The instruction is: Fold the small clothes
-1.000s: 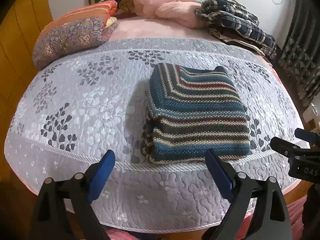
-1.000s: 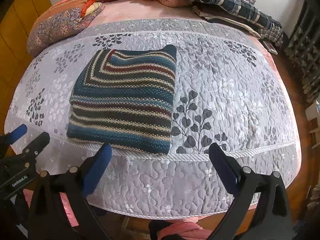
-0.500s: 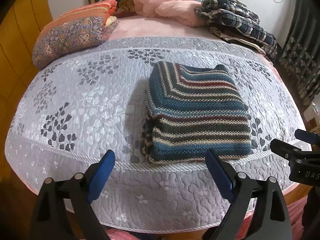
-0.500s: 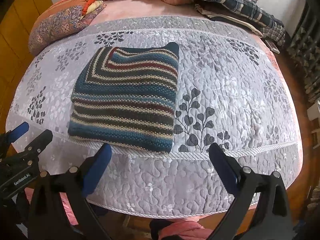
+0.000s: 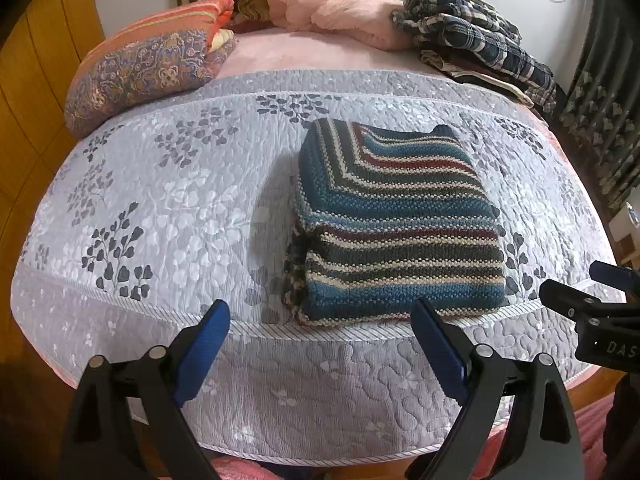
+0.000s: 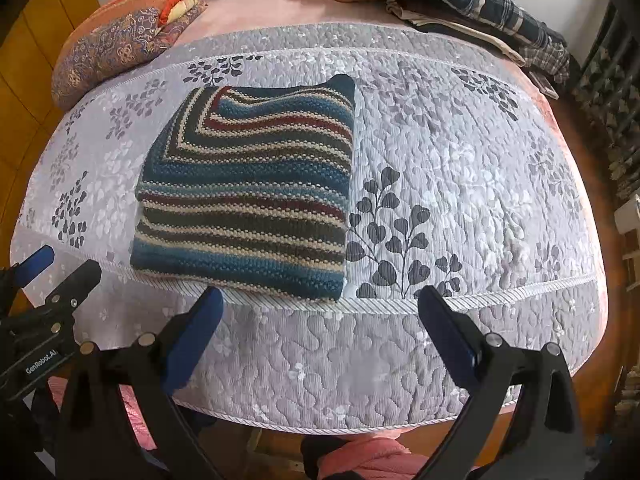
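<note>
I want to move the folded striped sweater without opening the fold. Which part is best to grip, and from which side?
Probably best to take the striped sweater at its near edge, coming from the bed's front edge. That edge faces both open grippers, left gripper and right gripper, and looks like a closed, rounded fold. The loose layers show on its left side, so pinching near both front corners should keep the stack together.

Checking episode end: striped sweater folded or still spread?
Folded. The striped sweater lies as a compact rectangle on the grey quilt, layers stacked at its left edge.
</note>
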Tool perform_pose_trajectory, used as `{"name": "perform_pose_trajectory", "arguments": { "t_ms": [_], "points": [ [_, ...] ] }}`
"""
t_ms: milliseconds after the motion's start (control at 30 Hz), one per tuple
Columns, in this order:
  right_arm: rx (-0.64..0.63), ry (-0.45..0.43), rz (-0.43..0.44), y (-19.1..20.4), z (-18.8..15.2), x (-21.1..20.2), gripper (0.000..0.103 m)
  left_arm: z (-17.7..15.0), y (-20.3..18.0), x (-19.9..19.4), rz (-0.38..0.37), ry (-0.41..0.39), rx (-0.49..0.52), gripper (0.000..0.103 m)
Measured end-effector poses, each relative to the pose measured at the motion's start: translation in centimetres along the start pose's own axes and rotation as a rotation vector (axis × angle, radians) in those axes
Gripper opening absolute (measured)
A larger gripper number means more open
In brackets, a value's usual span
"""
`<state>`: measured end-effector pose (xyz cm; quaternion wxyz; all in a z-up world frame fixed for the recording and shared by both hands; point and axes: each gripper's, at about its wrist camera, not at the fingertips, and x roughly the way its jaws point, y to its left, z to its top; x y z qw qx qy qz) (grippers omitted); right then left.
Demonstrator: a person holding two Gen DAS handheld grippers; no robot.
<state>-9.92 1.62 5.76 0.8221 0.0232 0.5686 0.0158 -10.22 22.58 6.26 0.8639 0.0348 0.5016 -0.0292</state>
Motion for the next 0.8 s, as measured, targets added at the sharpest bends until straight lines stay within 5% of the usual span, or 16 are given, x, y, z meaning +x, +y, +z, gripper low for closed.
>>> {"name": "perform_pose_trajectory", "arguments": {
  "t_ms": [800],
  "points": [
    [0.001,-0.006,-0.002,-0.24,-0.01,0.05,0.097,0.02,0.02,0.06,-0.003,0.000,0.001,0.092]
  ]
}}
